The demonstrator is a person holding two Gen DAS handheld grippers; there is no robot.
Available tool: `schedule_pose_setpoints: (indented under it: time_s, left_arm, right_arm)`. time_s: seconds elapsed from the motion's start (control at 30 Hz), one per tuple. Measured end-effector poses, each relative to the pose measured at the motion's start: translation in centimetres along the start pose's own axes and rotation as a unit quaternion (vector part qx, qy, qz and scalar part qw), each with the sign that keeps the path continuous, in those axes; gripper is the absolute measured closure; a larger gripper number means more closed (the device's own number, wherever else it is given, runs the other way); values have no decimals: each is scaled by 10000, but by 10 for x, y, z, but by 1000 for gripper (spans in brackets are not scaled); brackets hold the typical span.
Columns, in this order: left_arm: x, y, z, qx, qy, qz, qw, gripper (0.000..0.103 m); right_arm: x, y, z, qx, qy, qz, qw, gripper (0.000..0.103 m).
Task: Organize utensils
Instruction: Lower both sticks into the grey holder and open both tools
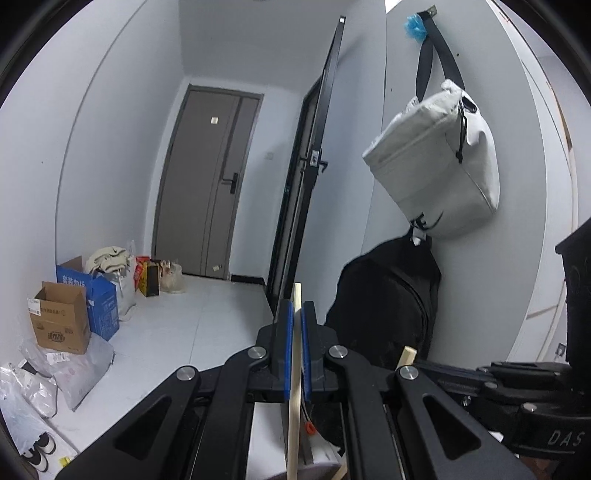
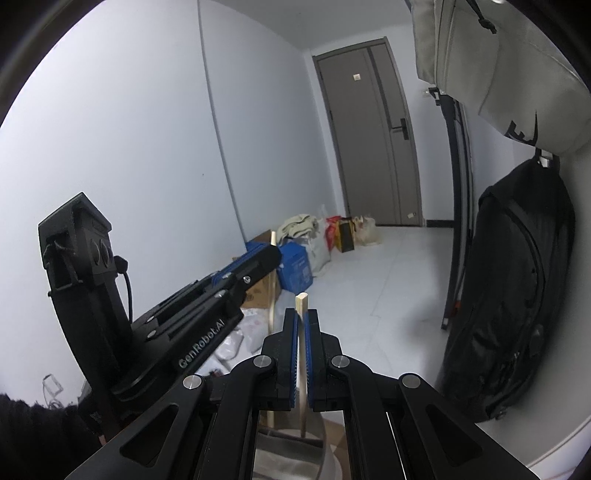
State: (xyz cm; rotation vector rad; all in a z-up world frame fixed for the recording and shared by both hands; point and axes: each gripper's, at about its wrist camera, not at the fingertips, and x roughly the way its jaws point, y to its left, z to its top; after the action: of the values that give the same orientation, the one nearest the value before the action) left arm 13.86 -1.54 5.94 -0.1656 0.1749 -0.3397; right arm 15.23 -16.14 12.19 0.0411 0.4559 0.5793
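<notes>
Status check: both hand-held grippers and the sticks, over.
Left hand-held gripper shut on a wooden stick. Right hand-held gripper shut on a second stick. Both held up over the floor; black backpack close on the right.

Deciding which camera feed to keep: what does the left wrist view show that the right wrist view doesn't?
Only the left wrist view: the blue tuft on the wall hook, shoes on the floor, the open brown box.

Only the right wrist view: the whole left gripper from the side, its camera block.

Both: the grey door, black backpack, grey bag, blue box, and jaws shut on a wooden stick.
</notes>
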Motion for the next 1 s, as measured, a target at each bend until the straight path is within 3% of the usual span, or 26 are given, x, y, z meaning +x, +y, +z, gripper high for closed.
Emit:
schedule_pose_setpoints:
  time_s: [0.43,0.63,0.83,1.0]
  left_arm:
    - [-6,5,-3,-101,609,-134,9980,103]
    - [-9,7,-4,-194,954,-192,9951,103]
    - [-13,11,-9,-403,1313,-342,9899,103]
    - [-17,10,-3,-578,1599,-614,9835,102]
  right_arm:
    - [15,-15,-4,281,233,39,9993,100]
    - [17,-25,-7,615,265,244,9975,100]
    - [16,-42,-10,1411,298,609,9877,99]
    - [-1,-54,-14,1763,187,510,9828,97]
